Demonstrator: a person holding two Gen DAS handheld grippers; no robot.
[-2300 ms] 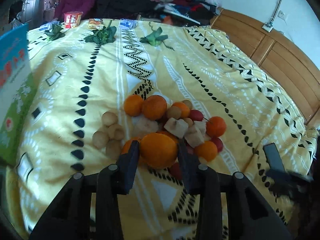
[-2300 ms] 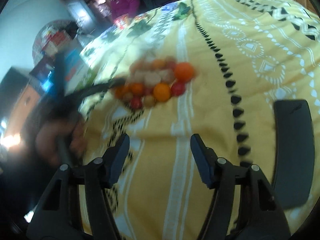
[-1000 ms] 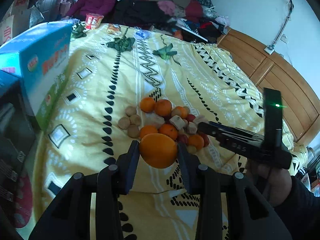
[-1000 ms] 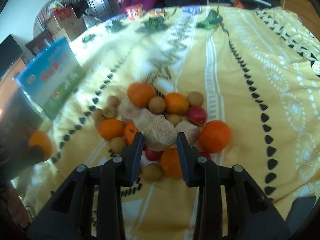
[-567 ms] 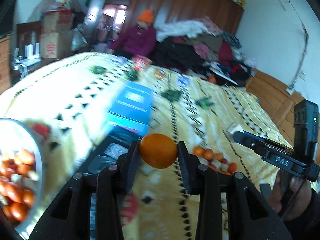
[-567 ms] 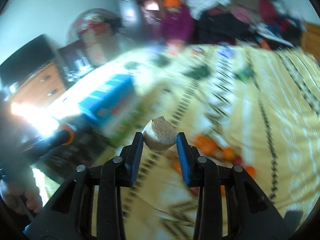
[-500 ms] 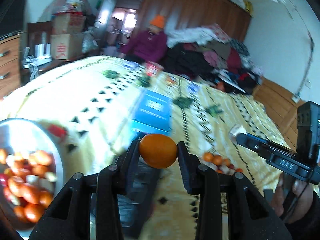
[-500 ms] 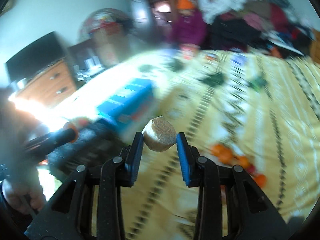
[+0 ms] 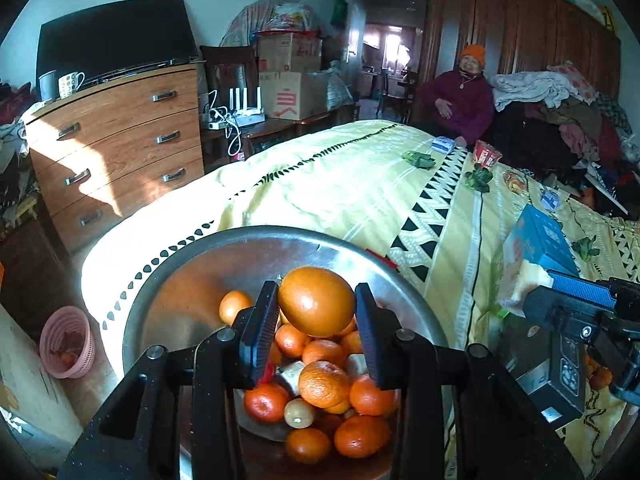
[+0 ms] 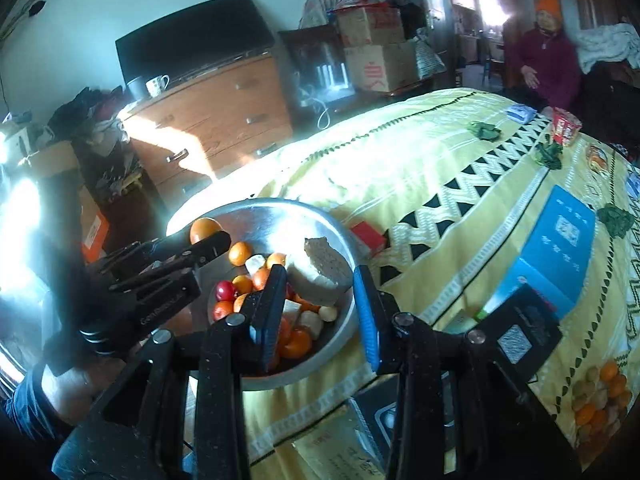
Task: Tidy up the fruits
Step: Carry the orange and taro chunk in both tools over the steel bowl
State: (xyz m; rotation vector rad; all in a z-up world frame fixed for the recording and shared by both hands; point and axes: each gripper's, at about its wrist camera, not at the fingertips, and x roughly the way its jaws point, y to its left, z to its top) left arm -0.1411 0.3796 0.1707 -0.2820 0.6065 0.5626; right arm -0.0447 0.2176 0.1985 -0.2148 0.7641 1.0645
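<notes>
The bowl (image 9: 160,300) is filling up, the left gripper (image 9: 316,328) squeezes an orange (image 9: 316,302), the right gripper (image 10: 320,304) squeezes a pale chunk (image 10: 320,276), and a small fruit pile (image 10: 600,396) at 4 o'clock waits.

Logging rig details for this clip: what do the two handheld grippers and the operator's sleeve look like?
Both are black plastic two-finger frames with silver screws. The right gripper has blue finger pads; the left gripper shows dark pads, and white lettering on its body in the right wrist view. A dark blue sleeve covers the left arm.
</notes>
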